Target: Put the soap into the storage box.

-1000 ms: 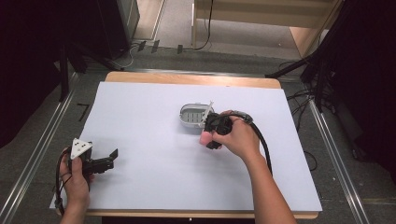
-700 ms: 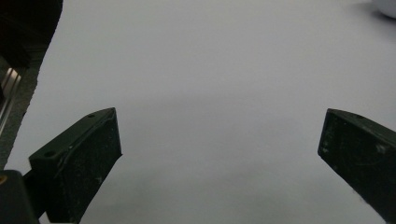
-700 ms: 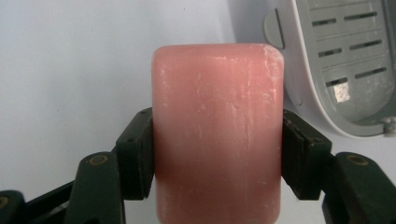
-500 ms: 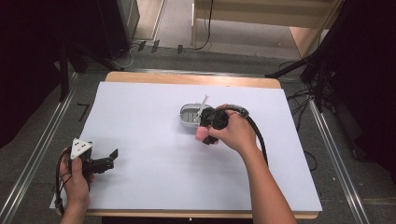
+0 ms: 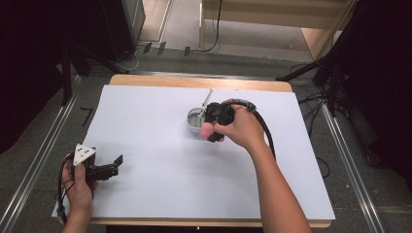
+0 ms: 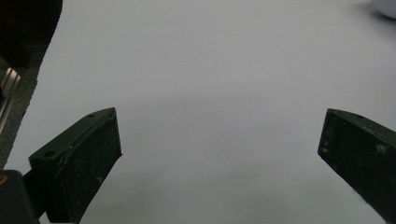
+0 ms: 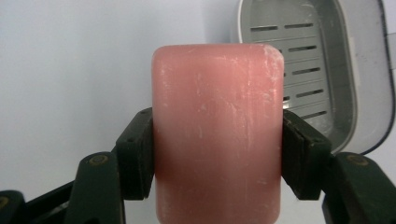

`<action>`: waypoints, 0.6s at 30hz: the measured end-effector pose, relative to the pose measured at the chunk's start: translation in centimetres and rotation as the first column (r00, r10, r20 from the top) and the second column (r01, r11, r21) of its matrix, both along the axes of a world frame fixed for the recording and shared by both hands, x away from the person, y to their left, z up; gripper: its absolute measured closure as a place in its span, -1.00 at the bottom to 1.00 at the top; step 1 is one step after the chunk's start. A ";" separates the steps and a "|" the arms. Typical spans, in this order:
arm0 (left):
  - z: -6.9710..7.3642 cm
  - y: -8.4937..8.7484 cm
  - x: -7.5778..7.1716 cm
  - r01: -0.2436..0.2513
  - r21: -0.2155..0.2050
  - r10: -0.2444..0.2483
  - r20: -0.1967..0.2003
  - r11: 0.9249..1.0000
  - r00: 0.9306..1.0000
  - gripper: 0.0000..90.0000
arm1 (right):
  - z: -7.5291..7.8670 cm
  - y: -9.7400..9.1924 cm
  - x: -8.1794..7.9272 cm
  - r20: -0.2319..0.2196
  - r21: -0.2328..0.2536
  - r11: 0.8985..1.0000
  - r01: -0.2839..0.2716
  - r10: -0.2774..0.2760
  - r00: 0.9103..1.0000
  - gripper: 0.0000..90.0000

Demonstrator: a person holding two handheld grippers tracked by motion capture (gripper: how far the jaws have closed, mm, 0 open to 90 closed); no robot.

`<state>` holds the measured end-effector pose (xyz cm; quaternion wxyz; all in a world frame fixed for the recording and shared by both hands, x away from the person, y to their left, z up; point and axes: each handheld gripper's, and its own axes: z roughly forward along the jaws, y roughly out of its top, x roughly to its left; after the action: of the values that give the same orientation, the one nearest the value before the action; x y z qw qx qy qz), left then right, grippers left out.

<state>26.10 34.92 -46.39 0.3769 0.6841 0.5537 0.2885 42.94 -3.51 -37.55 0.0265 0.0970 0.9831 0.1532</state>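
Observation:
A pink bar of soap [image 7: 217,130] sits clamped between the two black jaws of my right gripper [image 7: 217,154], which is shut on its sides. In the high view the right gripper [image 5: 210,130] hangs over the middle of the table, and the soap [image 5: 207,129] peeks out at its left. A grey soap box [image 7: 308,70] with a slotted floor lies open just beyond the bar. In the high view the soap box [image 5: 194,118] is partly hidden by the hand. My left gripper [image 5: 111,165] rests at the near left with its jaws wide open and nothing between them [image 6: 219,154].
A white sheet [image 5: 160,160] covers most of the wooden table [image 5: 199,81]. Metal rails [image 5: 46,155] run along both sides on the floor. A black cable [image 5: 265,131] trails from the right gripper over the forearm.
My right hand has lifted and shifted a little toward the soap box with the soap in its jaws. The left hand has stayed put.

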 end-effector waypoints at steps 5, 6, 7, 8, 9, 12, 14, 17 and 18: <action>0.0 0.0 0.0 0.001 0.000 -0.001 0.000 1.000 1.000 -1.00 | 0.3 0.4 0.8 0.009 0.000 1.000 -0.025 0.025 1.000 -0.13; 0.0 0.0 0.0 0.000 0.001 0.000 -0.001 1.000 1.000 -1.00 | 0.4 0.5 1.0 0.007 -0.003 1.000 -0.025 0.025 1.000 -0.13; 0.0 0.0 0.0 0.001 0.000 -0.001 0.000 1.000 1.000 -1.00 | 0.5 0.6 1.1 0.004 -0.003 1.000 -0.019 0.019 1.000 -0.14; 0.0 0.0 0.0 0.000 0.001 0.000 -0.001 1.000 1.000 -1.00 | 0.5 0.7 1.3 0.011 0.001 1.000 -0.030 0.030 1.000 -0.13; 0.0 0.0 0.0 0.000 0.001 0.000 -0.001 1.000 1.000 -1.00 | 0.5 0.8 1.6 0.009 0.004 0.999 -0.034 0.034 0.999 -0.14; 0.0 0.0 0.0 -0.002 0.001 0.002 -0.001 1.000 1.000 -1.00 | 0.4 1.2 2.1 0.014 0.004 0.999 -0.040 0.040 0.999 -0.14; 0.0 0.0 0.0 0.000 0.000 0.000 0.000 1.000 1.000 -1.00 | 0.3 1.3 2.4 0.015 0.005 0.999 -0.035 0.035 0.999 -0.13; 0.0 0.0 0.0 -0.001 -0.001 0.001 0.000 1.000 1.000 -1.00 | 0.2 1.5 2.9 0.017 0.003 0.999 -0.036 0.036 0.999 -0.13; 0.0 0.0 0.0 -0.001 -0.001 0.001 0.000 1.000 1.000 -1.00 | 0.2 1.6 3.1 0.021 0.004 0.999 -0.042 0.042 0.999 -0.14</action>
<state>26.10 34.97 -46.37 0.3771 0.6837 0.5543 0.2883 46.06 -1.93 -37.35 0.0335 0.0750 0.9842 0.1567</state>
